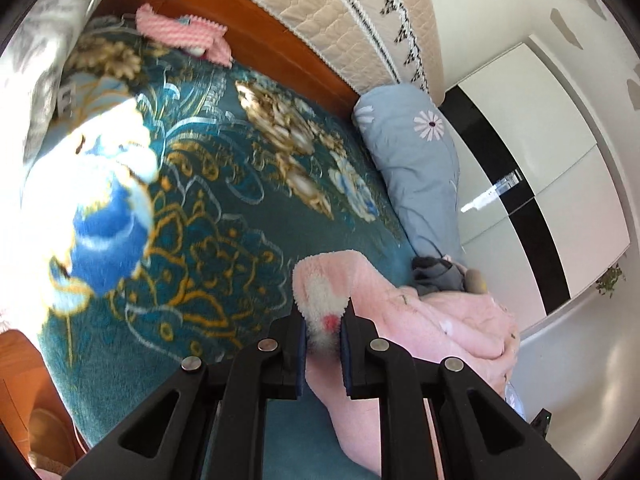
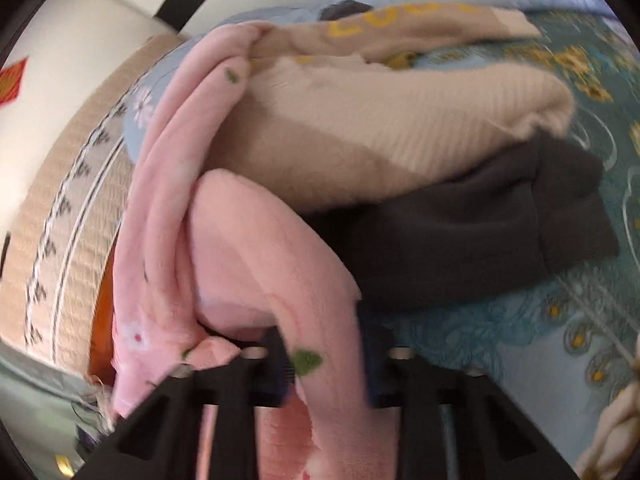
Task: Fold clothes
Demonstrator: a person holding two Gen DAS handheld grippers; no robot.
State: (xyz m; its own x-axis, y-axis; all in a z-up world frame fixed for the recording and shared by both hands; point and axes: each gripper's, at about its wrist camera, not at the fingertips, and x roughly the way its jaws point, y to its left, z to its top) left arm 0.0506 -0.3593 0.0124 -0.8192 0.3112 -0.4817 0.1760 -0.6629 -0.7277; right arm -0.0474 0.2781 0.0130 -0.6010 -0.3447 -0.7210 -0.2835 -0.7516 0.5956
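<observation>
Sunlight fell across a bed spread with a teal flowered blanket, a quilted headboard and a blue pillow at its far side. Both grippers were clamped on one pink fleece garment. The left gripper pinched a fuzzy white-and-pink patch of it between its pads, with the rest trailing off toward the pillow. The right gripper held a thick fold of the same pink fleece, which hung bunched and draped, not flat.

Beside it lay other clothes: a beige ribbed knit, a dark grey piece under it, and a tan top with yellow letters behind. These sat loosely heaped, and whether any was properly folded could not be told through the blur. Judging by the slack, rumpled fleece, its folding looked mid-way at best: it needed spreading or doubling over and laying down, and the heap probably needed sorting too.
</observation>
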